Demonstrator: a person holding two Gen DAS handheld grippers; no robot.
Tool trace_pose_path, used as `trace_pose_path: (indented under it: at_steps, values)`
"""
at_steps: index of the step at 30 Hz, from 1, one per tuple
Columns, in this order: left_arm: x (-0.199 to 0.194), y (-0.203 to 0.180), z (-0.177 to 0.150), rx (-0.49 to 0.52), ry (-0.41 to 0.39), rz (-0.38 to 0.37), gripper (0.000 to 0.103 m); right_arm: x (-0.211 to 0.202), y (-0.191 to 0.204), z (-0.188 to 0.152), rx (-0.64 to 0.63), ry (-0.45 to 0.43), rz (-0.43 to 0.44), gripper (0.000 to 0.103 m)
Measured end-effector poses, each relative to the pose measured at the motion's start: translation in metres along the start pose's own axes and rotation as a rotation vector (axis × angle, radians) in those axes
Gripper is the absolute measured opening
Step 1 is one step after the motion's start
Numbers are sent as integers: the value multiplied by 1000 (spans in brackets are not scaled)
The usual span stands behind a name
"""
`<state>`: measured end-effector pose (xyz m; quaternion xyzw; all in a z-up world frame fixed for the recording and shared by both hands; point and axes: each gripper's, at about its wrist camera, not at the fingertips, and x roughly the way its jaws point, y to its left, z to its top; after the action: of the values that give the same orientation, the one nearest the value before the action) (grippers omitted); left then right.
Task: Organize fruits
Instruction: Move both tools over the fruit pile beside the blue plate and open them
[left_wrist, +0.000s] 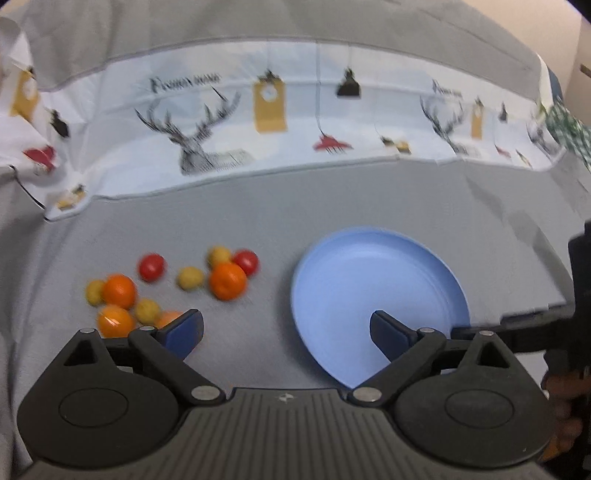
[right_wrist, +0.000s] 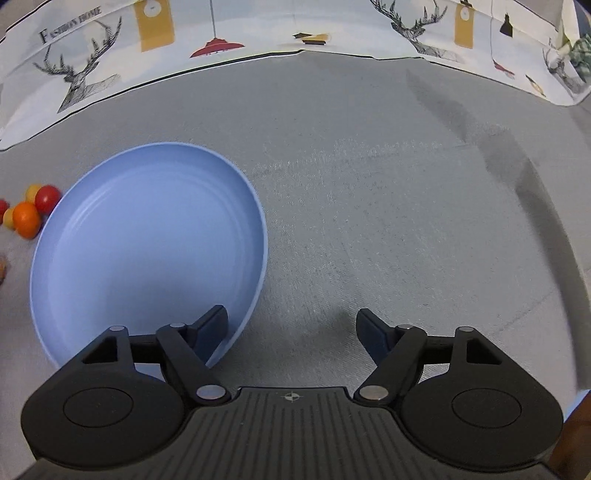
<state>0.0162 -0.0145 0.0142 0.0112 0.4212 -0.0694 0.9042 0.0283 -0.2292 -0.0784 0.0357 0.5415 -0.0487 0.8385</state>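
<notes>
Hovering both claws spread wide and holding nothing: our left gripper (left_wrist: 287, 330) has the fruits (left_wrist: 166, 288) at 10 o'clock, our right gripper (right_wrist: 291, 334) the blue plate (right_wrist: 147, 243) at 10 o'clock.

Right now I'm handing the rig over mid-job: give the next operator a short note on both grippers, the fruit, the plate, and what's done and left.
Left gripper: open, empty, hovering between the fruit pile and the plate.
Right gripper: open, empty, over the plate's right rim.
Blue plate: on the grey cloth, nothing in it.
Fruit: oranges, red tomatoes and small yellow fruits lie loose left of the plate.
Done: nothing sorted yet.
Left: all fruit, presumably onto the plate.
</notes>
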Motion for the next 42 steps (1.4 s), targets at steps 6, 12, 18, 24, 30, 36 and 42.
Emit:
trace_pose_path:
  at_steps: [6, 12, 18, 24, 30, 36, 42]
  values:
    - [15, -5, -8, -33, 88, -26, 102, -18, 2, 3, -50, -97, 11, 78]
    - [20, -6, -4, -48, 117, -6, 102, -34, 15, 8, -101, -206, 46, 83]
    - [22, -6, 2, -86, 125, -4, 103, -38, 27, 6, -145, -272, 41, 93]
    - [24, -11, 5, -105, 133, -12, 103, -37, 28, 8, -122, -291, 56, 97]
    - [28, -14, 4, -96, 145, -17, 103, -35, 29, 10, -114, -275, 82, 97]
    - [27, -18, 2, -83, 133, -45, 103, -33, 35, 9, -141, -256, 70, 96]
    - [24, -21, 1, -60, 114, -40, 102, -32, 38, 9, -151, -243, 66, 94]
